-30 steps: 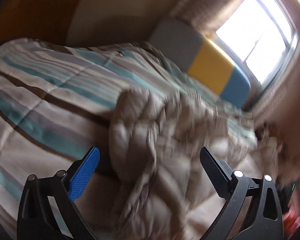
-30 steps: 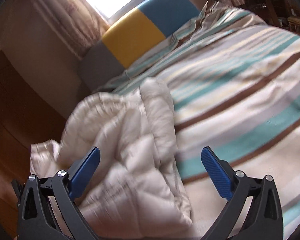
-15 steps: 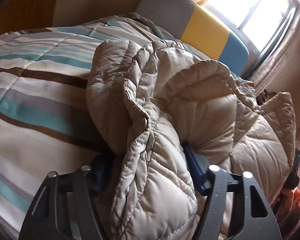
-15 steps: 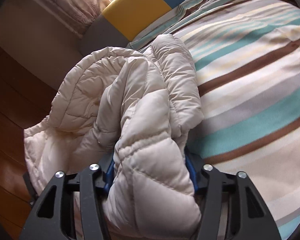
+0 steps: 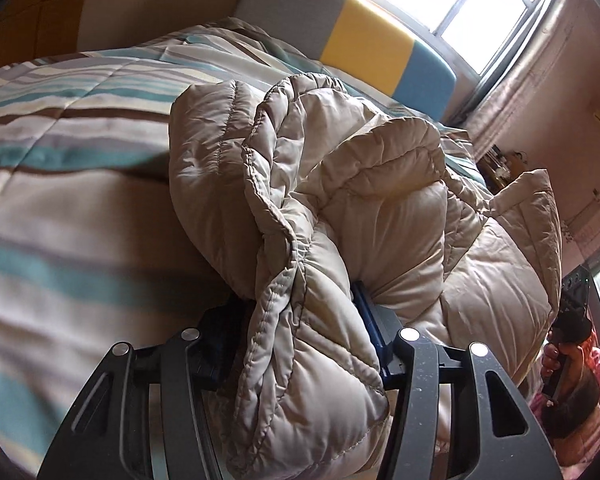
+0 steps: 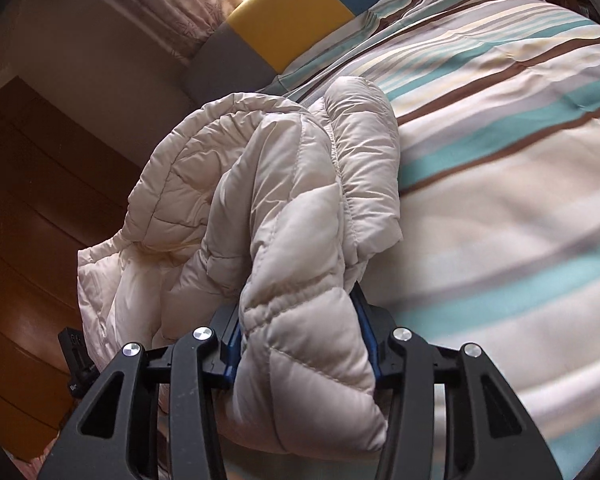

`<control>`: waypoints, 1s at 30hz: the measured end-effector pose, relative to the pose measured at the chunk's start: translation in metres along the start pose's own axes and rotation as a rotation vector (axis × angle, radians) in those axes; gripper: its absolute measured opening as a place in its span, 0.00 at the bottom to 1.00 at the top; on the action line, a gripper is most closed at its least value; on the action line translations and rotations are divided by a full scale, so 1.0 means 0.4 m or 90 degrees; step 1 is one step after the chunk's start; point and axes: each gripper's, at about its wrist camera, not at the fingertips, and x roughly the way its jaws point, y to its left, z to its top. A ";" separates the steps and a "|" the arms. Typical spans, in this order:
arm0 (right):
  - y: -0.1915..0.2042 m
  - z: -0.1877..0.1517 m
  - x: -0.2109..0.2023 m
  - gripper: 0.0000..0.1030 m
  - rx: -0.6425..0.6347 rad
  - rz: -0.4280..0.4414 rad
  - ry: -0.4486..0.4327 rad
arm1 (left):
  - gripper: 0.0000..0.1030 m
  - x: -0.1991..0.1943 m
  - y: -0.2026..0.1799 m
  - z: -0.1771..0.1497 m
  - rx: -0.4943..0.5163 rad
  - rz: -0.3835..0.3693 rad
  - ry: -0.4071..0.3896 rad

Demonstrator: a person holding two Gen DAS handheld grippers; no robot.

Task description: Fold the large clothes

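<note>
Jacket [image 5: 380, 216] bulk lies ahead of both hands on the striped bed [image 5: 60, 200], its quilted length running away toward the headboard [image 5: 364, 44], left gripper [image 5: 300, 344] and right gripper [image 6: 300, 344] each clenched on a near fold.

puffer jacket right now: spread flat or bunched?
Bunched. The puffer jacket is heaped in thick rolls on the striped bed cover, a fold clamped in the left gripper and another in the right gripper.
</note>
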 end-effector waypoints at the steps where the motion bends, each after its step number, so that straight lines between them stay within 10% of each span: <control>1: 0.000 -0.016 -0.006 0.43 0.001 -0.001 -0.001 | 0.51 -0.008 -0.005 -0.014 0.000 -0.004 -0.001; 9: 0.005 -0.069 -0.066 0.43 -0.012 -0.009 -0.010 | 0.51 -0.065 -0.038 -0.106 0.016 -0.013 -0.009; 13: 0.004 -0.063 -0.071 0.72 -0.010 -0.052 -0.039 | 0.75 -0.074 -0.036 -0.107 -0.006 0.014 -0.025; 22: 0.092 -0.020 -0.147 0.86 -0.099 -0.117 -0.130 | 0.89 -0.180 -0.037 -0.034 -0.017 0.036 -0.131; 28: 0.201 0.044 -0.043 0.86 -0.180 -0.138 -0.071 | 0.90 -0.092 -0.124 0.039 0.047 0.043 -0.082; 30: 0.239 0.065 0.011 0.86 -0.209 -0.156 -0.053 | 0.91 -0.040 -0.156 0.070 0.078 0.110 -0.052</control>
